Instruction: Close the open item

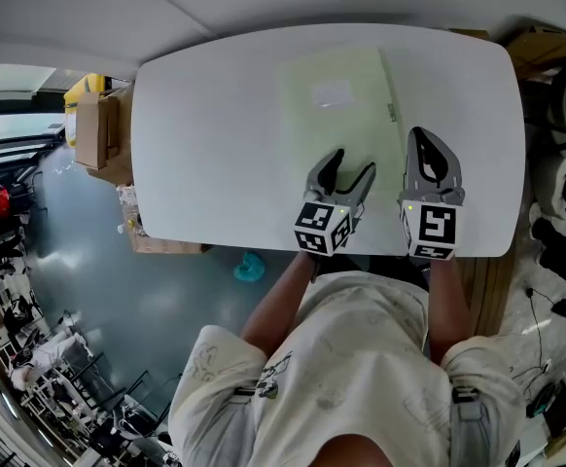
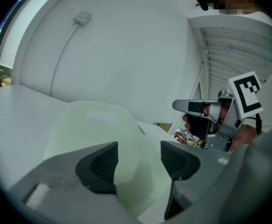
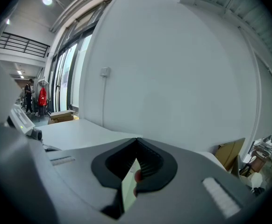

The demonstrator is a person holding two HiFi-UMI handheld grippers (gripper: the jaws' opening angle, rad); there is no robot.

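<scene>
A pale green folder (image 1: pixel 336 115) with a white label lies flat on the white table (image 1: pixel 195 134), its cover down. My left gripper (image 1: pixel 353 163) hovers open over the folder's near edge, nothing between its jaws; in the left gripper view the folder (image 2: pixel 98 134) shows past the open left gripper (image 2: pixel 138 155). My right gripper (image 1: pixel 420 136) is just off the folder's right edge, jaws shut tip to tip. The right gripper view has the right gripper (image 3: pixel 137 143) closed, with only a thin green sliver showing through the slit lower down.
The table's near edge runs right under both grippers, against the person's body. Cardboard boxes (image 1: pixel 93 125) stand on the floor to the left, another box (image 1: pixel 546 47) at the far right. A white wall with a socket (image 2: pixel 82 17) rises behind the table.
</scene>
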